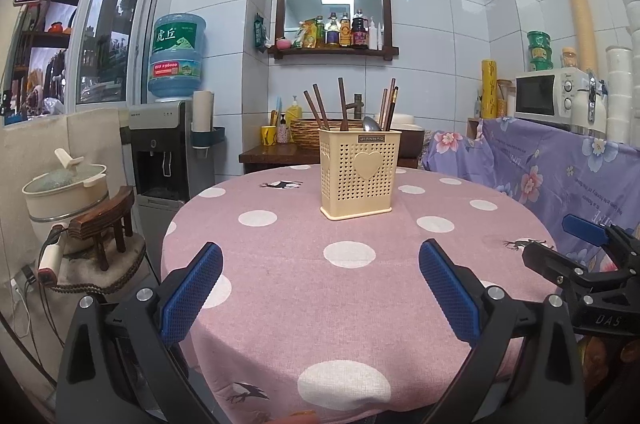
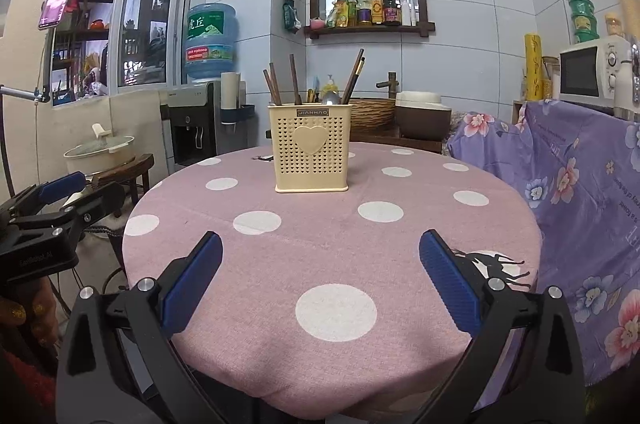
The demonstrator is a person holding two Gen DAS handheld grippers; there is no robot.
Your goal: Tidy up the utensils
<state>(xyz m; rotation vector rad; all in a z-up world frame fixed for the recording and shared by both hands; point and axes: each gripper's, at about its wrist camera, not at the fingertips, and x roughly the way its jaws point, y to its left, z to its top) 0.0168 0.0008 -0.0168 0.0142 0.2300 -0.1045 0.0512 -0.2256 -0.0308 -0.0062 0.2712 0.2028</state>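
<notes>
A cream perforated utensil holder (image 1: 359, 173) with a heart on its front stands upright near the far side of the round table (image 1: 280, 288); it also shows in the right wrist view (image 2: 311, 152). Several dark wooden chopsticks (image 1: 343, 102) and a metal spoon (image 1: 371, 124) stand in it. My left gripper (image 1: 320, 252) is open and empty over the near table edge, well short of the holder. My right gripper (image 2: 320, 242) is open and empty too, also well short of it. Each gripper shows at the other view's edge.
The table has a pink cloth with white dots (image 2: 336, 311). A purple flowered cloth (image 2: 580, 184) covers furniture on the right, with a microwave (image 2: 592, 72) on it. A water dispenser (image 1: 164, 152), a pot (image 1: 66, 184) and a small wooden stool (image 1: 106, 224) stand at the left.
</notes>
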